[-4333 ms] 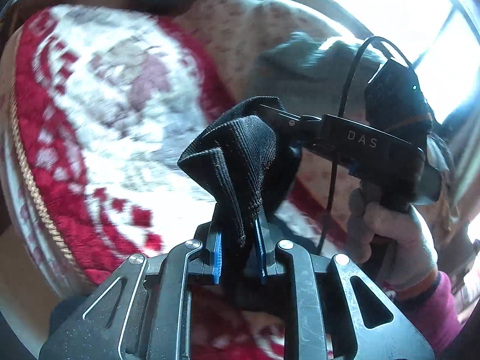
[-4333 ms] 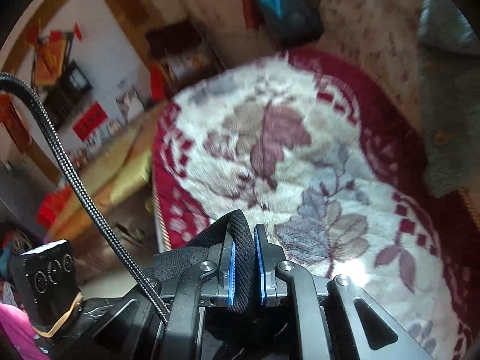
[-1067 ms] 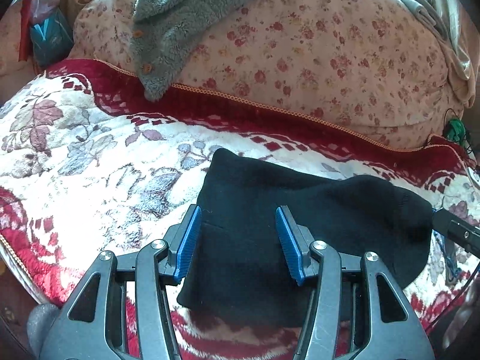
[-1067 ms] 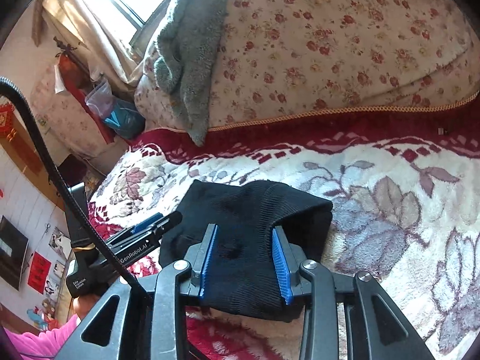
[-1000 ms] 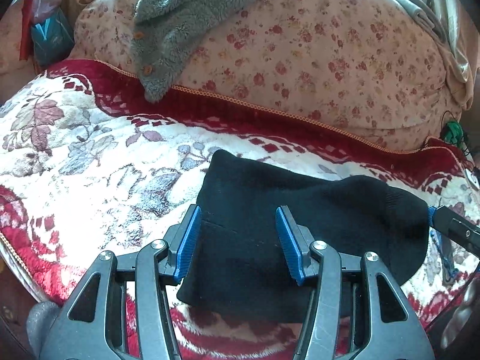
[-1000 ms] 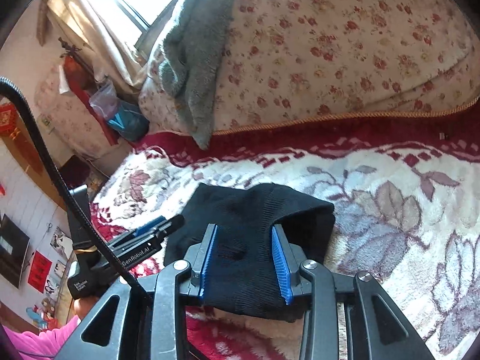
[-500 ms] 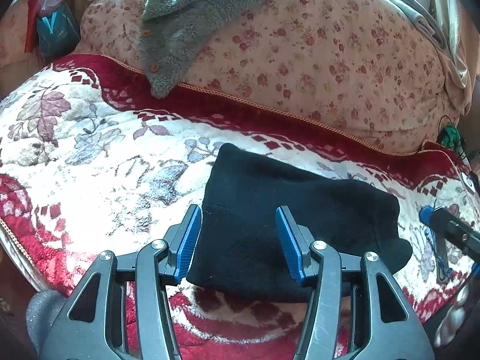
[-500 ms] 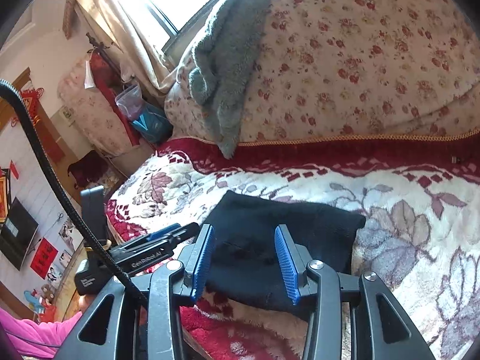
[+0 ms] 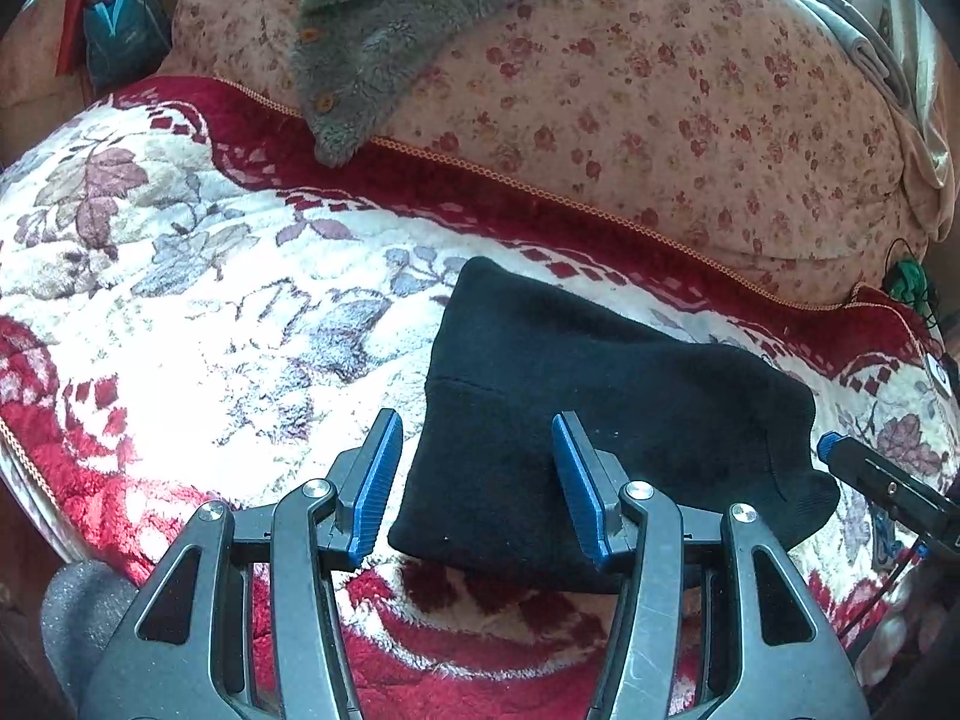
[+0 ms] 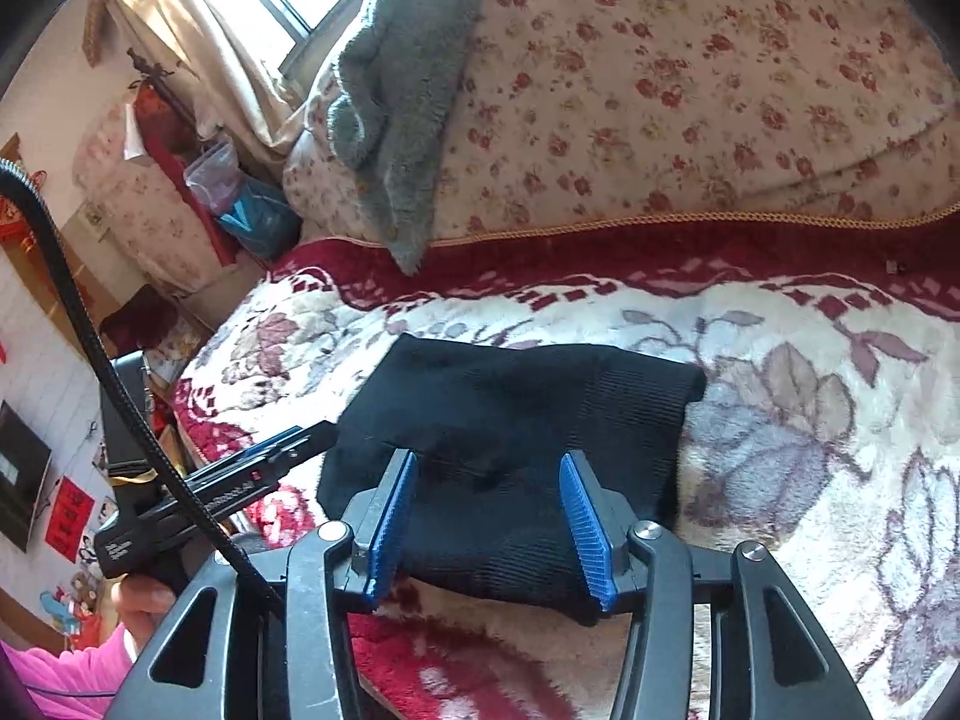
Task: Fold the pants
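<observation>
The black pants (image 9: 600, 396) lie folded into a compact rectangle on the red and white floral blanket (image 9: 180, 312). My left gripper (image 9: 477, 480) is open and empty, just above the near left end of the pants. My right gripper (image 10: 486, 522) is open and empty over the near edge of the pants (image 10: 516, 420). The tip of the right gripper shows at the right edge of the left wrist view (image 9: 870, 474). The left gripper shows at the left of the right wrist view (image 10: 240, 480).
A flowered quilt roll (image 9: 660, 90) lies along the back of the bed with a grey fleece garment (image 9: 372, 42) draped over it. A blue bag (image 10: 258, 222) and curtains stand beyond the bed's left end. The blanket's edge (image 9: 36, 468) drops off at the near left.
Both grippers were shut on the pants 4.3 s ago; they have since let go. Over the last second both have pulled back slightly from the pants lying on the blanket.
</observation>
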A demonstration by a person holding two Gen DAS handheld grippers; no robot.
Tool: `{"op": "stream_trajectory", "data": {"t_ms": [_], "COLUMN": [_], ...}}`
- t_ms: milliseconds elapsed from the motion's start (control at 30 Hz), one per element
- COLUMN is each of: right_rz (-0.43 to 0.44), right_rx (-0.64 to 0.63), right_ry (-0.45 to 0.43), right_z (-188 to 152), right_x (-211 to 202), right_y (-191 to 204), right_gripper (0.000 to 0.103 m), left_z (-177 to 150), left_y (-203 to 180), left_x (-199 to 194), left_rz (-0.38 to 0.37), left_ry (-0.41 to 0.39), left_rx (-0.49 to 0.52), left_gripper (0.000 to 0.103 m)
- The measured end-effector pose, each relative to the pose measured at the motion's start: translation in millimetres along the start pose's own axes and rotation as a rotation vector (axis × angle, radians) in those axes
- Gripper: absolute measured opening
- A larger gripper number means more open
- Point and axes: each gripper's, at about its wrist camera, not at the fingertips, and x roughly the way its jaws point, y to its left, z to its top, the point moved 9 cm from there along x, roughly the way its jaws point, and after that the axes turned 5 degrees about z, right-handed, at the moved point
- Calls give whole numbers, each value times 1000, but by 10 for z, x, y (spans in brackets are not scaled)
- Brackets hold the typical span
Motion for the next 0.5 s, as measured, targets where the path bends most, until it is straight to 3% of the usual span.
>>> {"op": "stream_trajectory", "data": {"t_ms": [500], "right_rz": [-67], "right_rx": [54], "right_ry": [11], "right_z": [4], "right_x": [-15], "right_y": [-240], "right_gripper": [52], "left_z": [-48], "left_y": [-77], "left_x": [65], "left_rz": [-7], "left_ry": [14], "left_rx": [34], "left_gripper": [52]}}
